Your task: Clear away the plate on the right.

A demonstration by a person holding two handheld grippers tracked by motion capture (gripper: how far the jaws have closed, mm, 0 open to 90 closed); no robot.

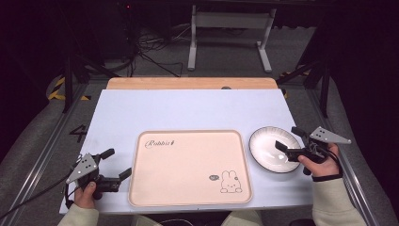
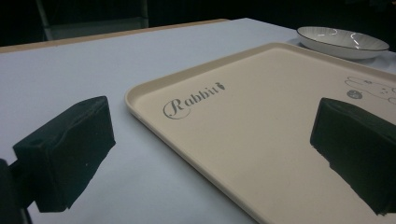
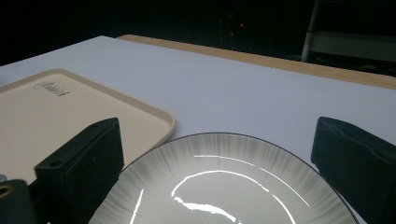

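A beige tray (image 1: 188,165) printed with "Rabbit" and a small rabbit drawing lies at the middle front of the white table. To its right sits a white plate (image 1: 264,147) with a dark rim. My left gripper (image 1: 118,162) rests open just off the tray's left edge, with nothing between its jaws. In the left gripper view the tray (image 2: 261,121) stretches ahead between the open left gripper (image 2: 210,154), with the plate (image 2: 343,42) far behind. My right gripper (image 1: 287,138) is open over the plate's right side. In the right gripper view the plate (image 3: 224,186) lies between the wide-open right gripper (image 3: 217,163).
The white table top (image 1: 188,108) runs back to a wooden strip (image 1: 188,83) at the far edge. Beyond it a white frame (image 1: 230,37) and cables stand on the floor. Black stands flank the table on both sides.
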